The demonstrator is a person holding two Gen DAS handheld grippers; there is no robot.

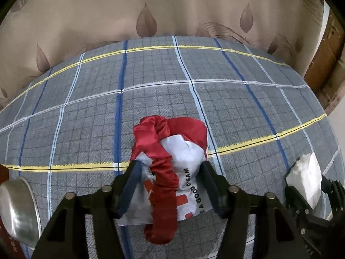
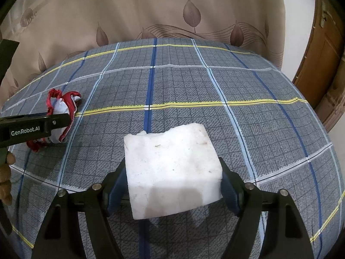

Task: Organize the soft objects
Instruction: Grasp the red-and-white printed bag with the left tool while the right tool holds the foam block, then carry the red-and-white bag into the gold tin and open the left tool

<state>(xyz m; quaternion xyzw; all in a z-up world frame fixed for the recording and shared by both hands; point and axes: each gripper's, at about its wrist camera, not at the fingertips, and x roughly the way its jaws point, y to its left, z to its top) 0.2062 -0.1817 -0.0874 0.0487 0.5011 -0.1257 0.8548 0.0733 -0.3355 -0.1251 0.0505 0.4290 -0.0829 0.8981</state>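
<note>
Red-and-white satin pouch [image 1: 170, 172] lies on the grey plaid bedcover [image 1: 86, 108], at nine o'clock of the white foam block [image 2: 172, 172]. Left gripper [image 1: 170, 185] straddles it, jaws closing in; whether the pads press yet cannot be told. Right gripper [image 2: 172, 185] clamps the block. Judged step: securing the pouch; next, confirm grip, then lift.

A grey checked bedcover [image 2: 183, 82] was crossed by dark blue, pale blue, white and yellow lines. A white cloth pouch [image 1: 185, 157] was trimmed with glossy red fabric and printed with black letters and orange-red blocks. A plain white foam block [image 2: 172, 172] was marked by faint specks. A beige curtain [image 2: 172, 8] was patterned with brown leaves and dark lettering. A silvery metal bowl [image 1: 19, 209] and a brown wooden door [image 2: 319, 49] were seen.
</note>
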